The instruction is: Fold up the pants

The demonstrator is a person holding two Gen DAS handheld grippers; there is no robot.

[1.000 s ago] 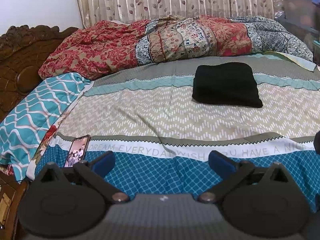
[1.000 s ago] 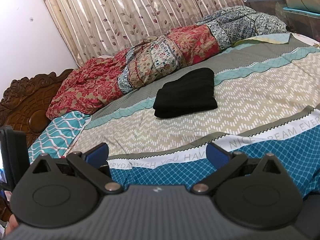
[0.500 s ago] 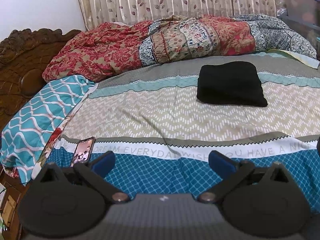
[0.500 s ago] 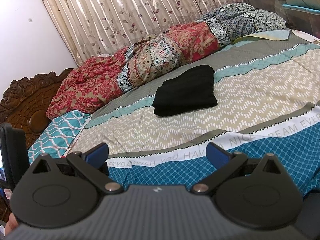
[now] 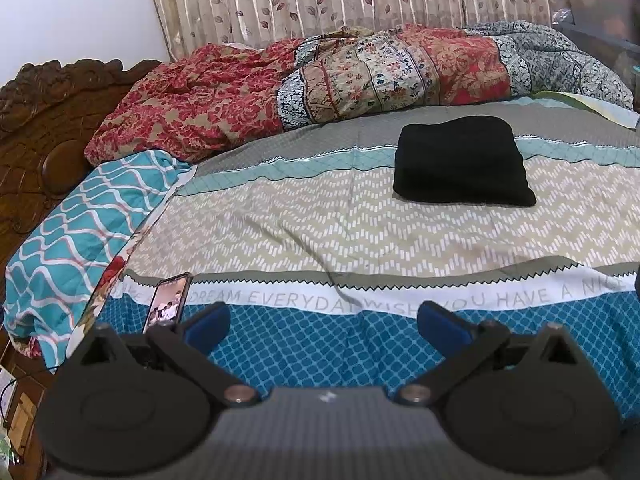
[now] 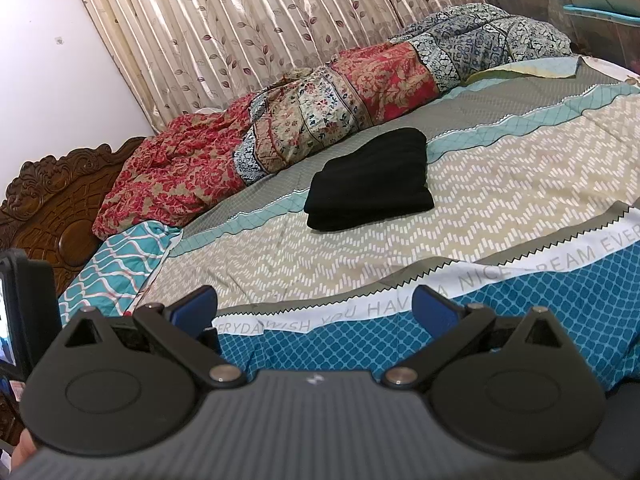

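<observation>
Both grippers have drawn slightly back from the folded black pants (image 5: 462, 160), which lie untouched on the striped bedspread (image 5: 320, 232) just in front of the rumpled floral quilt (image 5: 360, 80). Left gripper (image 5: 324, 320) and right gripper (image 6: 314, 306) hover well short of the pants, jaws spread, empty. What looks like a phone (image 5: 168, 300) lies far left of them
</observation>
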